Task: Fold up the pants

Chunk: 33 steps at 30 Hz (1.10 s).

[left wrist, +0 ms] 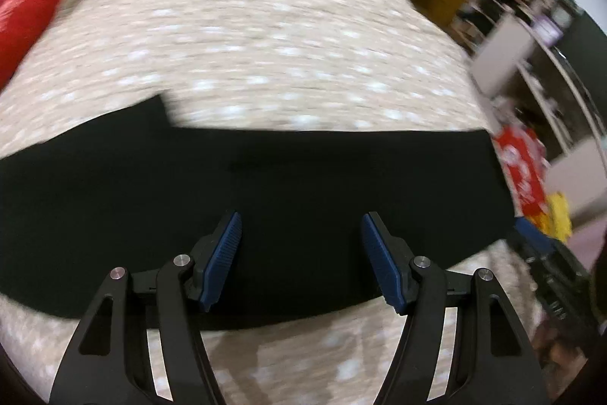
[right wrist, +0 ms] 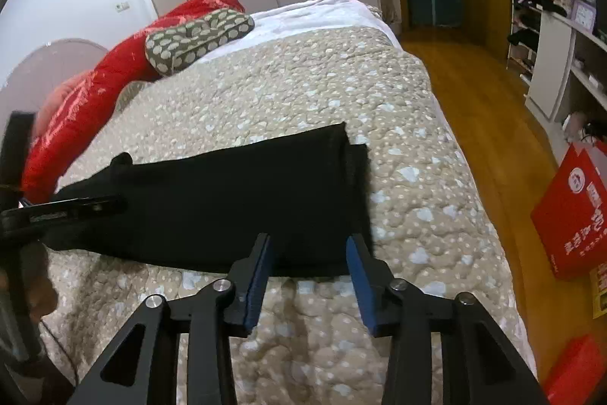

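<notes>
Now, pants: the black pants [right wrist: 235, 200] lie flat in a long band across the dotted quilt [right wrist: 303, 82], near the bed's front edge, probably so they can be folded end to end.
Leg ends: the hems [right wrist: 353, 177] sit at the right, one layer slightly offset from the other.
Right tongs: the right gripper [right wrist: 309, 268] hovers at the hem end, jaws spread, cloth edge beneath them but not pinched.
Left tongs: the left gripper [left wrist: 299, 253] hangs over the middle of the band, jaws spread wide, gripping nothing.
Pillows: the red pillow [right wrist: 95, 93] and spotted cushion [right wrist: 197, 37] stay well apart, leaving folding room.
</notes>
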Each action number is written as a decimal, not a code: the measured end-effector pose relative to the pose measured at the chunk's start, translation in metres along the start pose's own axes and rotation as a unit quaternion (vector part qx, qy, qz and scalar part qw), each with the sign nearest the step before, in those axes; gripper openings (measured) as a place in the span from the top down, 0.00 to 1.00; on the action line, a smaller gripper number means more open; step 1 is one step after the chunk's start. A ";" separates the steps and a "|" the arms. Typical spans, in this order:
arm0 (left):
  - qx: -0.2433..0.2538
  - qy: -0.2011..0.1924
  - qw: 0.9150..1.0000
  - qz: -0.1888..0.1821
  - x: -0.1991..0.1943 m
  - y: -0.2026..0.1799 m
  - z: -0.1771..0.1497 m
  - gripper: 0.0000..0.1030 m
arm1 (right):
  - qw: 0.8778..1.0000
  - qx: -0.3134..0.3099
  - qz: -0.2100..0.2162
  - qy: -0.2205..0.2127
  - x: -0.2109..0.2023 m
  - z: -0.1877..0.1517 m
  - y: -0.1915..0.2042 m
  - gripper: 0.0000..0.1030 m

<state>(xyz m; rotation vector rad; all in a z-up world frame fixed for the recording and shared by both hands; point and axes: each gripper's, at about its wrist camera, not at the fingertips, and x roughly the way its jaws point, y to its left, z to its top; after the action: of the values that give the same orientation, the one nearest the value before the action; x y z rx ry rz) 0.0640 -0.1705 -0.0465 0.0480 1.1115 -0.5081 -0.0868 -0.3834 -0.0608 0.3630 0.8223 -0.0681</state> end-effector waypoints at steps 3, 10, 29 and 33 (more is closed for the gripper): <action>0.037 0.003 0.999 -0.018 0.013 -0.031 0.014 0.36 | 1.000 0.014 0.003 0.002 0.002 -0.003 -0.011 0.58; 0.087 0.021 0.995 -0.043 0.048 -0.078 0.052 0.36 | 0.998 0.049 0.037 -0.001 0.008 -0.005 -0.028 0.53; 0.217 0.070 0.969 -0.094 0.106 -0.167 0.069 0.20 | 0.992 0.083 0.099 -0.002 0.036 0.000 -0.044 0.45; 0.233 0.053 0.967 -0.092 0.105 -0.171 0.065 0.35 | 0.992 0.079 0.098 -0.006 0.041 0.007 -0.039 0.68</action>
<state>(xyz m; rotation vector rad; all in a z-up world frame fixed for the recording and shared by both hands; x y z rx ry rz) 0.0833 -0.3791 -0.0712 0.3894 1.0846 -0.9365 -0.0616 -0.4190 -0.0976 0.5910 0.7687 0.0472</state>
